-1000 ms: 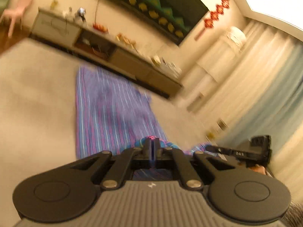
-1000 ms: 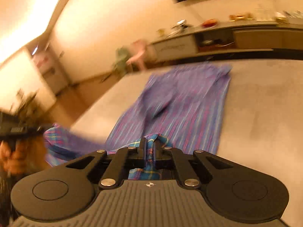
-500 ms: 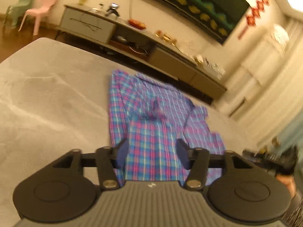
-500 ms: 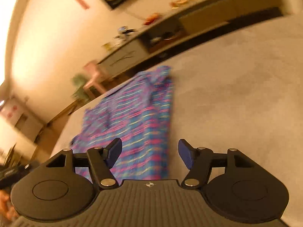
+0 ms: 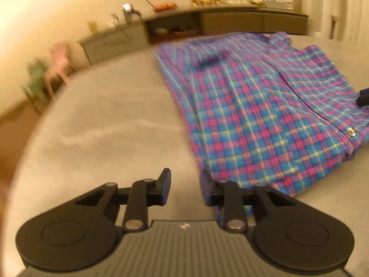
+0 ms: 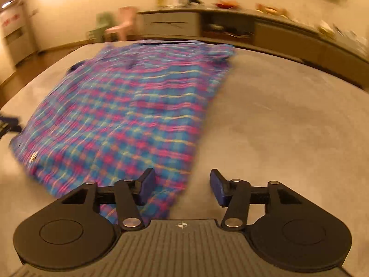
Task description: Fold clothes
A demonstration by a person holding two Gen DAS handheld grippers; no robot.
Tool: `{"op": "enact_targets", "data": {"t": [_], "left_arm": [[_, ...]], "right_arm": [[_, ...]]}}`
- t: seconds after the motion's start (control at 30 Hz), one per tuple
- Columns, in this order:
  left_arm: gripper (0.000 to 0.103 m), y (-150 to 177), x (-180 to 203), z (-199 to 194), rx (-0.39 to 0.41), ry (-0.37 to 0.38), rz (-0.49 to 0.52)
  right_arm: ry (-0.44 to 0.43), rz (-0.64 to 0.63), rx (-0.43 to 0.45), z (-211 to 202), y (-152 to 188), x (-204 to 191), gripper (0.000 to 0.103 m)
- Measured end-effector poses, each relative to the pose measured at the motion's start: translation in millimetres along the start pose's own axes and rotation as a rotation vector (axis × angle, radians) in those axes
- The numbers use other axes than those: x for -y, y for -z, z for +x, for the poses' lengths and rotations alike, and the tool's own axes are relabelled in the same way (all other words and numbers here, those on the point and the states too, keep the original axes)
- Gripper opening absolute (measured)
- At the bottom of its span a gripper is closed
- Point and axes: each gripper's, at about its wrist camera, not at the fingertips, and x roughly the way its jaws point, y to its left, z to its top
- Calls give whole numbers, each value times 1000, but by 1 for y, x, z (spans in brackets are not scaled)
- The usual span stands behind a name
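Shirt (image 5: 260, 115) released since a second ago, now flat on table (image 6: 288, 115); left gripper (image 5: 184, 188) and right gripper (image 6: 182, 184) closing, empty — fold landed.

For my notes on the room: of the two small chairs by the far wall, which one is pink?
The pink chair stands nearer the long low cabinet. The other chair, on the side away from the cabinet, is green.

In your left wrist view the plaid shirt (image 5: 265, 115) runs off the right edge, where a dark object (image 5: 364, 97) is cut off and unidentifiable. At left, the chairs (image 5: 53, 71) are smeared. Items on the sideboard (image 6: 230, 20) are too blurred to name.
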Motion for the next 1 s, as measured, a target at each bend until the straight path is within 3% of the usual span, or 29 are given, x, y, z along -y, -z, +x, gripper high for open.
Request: {"op": "enact_targets", "data": {"t": [0.1, 0.13, 0.23, 0.37, 0.43, 0.53, 0.7, 0.8, 0.87, 1.0], "left_arm": [[32, -12, 24, -27, 145, 106, 59], [34, -15, 32, -28, 160, 144, 81], [34, -18, 55, -5, 99, 228, 143], [37, -1, 49, 27, 0, 176, 143], [37, 4, 30, 24, -42, 160, 50], [37, 16, 13, 12, -84, 116, -4], [35, 22, 12, -7, -124, 19, -5], [36, 14, 6, -28, -42, 29, -63], [42, -5, 0, -34, 23, 60, -113], [57, -57, -5, -9, 47, 70, -110]], "right_arm": [[-60, -27, 91, -18, -6, -20, 52], [-83, -44, 116, -22, -6, -28, 52], [-131, -123, 123, -14, -10, -56, 52], [-61, -225, 42, 15, -5, -67, 52], [-64, -194, 20, 15, -4, -57, 52], [-41, -198, -26, 7, -4, -56, 52], [-75, -197, -105, 4, -3, -57, 56], [-135, -186, -149, 2, -9, -56, 56], [-149, -177, -151, 0, -16, -53, 56], [-146, -169, -129, -2, -29, -53, 56]]}}
